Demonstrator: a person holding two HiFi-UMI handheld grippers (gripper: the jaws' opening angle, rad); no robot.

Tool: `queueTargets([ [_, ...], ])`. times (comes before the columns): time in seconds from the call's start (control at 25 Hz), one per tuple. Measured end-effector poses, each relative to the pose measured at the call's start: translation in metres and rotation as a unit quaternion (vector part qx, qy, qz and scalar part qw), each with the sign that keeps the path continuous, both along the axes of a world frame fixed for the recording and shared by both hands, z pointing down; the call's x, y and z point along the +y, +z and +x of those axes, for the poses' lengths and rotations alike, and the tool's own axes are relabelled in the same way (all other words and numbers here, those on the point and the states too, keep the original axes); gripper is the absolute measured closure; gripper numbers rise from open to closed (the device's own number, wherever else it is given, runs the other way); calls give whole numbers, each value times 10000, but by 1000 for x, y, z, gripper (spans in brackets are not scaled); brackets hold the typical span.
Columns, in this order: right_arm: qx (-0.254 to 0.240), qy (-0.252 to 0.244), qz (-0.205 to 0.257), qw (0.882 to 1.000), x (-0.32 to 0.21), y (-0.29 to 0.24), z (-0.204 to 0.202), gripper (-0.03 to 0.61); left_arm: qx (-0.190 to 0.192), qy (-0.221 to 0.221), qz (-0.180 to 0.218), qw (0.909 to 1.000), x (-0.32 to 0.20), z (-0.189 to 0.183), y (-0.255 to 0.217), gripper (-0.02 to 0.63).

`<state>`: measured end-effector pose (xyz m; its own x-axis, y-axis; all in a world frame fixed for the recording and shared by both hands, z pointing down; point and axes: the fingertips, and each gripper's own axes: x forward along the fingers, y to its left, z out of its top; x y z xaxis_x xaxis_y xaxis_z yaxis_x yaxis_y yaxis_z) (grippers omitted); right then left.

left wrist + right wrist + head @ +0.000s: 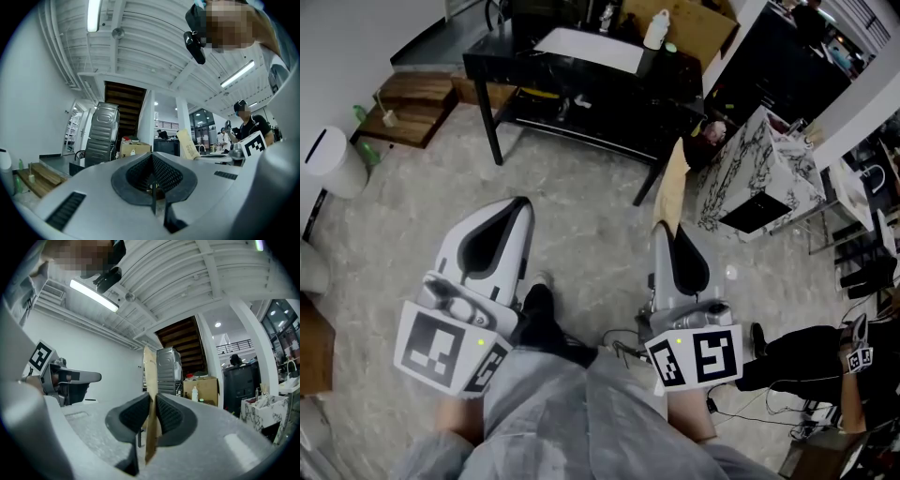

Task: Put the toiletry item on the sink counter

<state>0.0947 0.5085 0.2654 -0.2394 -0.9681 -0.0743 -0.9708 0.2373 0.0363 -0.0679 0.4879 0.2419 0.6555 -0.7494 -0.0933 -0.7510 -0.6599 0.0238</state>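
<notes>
The toiletry item (pixel 672 190) is a flat tan pack that stands upright, pinched at its lower part in my right gripper (pixel 668 234). In the right gripper view both dark pads press on the tan pack (pixel 150 376), which rises above the gripper (pixel 152 401). My left gripper (pixel 517 210) is held beside it on the left, shut with nothing in it; its pads (pixel 164 171) meet in a thin line. The marble-patterned sink counter (pixel 748 167) stands ahead to the right, a little past the pack. Below me are my grey trousers and a black shoe.
A black table (pixel 502 58) with a white board and a white bottle (pixel 656 28) stands straight ahead. Wooden steps (pixel 412 105) and a white bin (pixel 331 161) are at the left. A person (pixel 811 358) sits at the right, with cables on the floor.
</notes>
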Motion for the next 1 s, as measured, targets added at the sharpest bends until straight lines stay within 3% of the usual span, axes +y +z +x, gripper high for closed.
queueTargets([
  [0.44, 60, 72, -87, 9999, -56, 4, 2, 540, 27, 146, -8, 9999, -63, 9, 3, 609],
  [1.0, 23, 223, -100, 9997, -182, -14, -8, 540, 5, 483, -34, 9988, -192, 11, -12, 609],
])
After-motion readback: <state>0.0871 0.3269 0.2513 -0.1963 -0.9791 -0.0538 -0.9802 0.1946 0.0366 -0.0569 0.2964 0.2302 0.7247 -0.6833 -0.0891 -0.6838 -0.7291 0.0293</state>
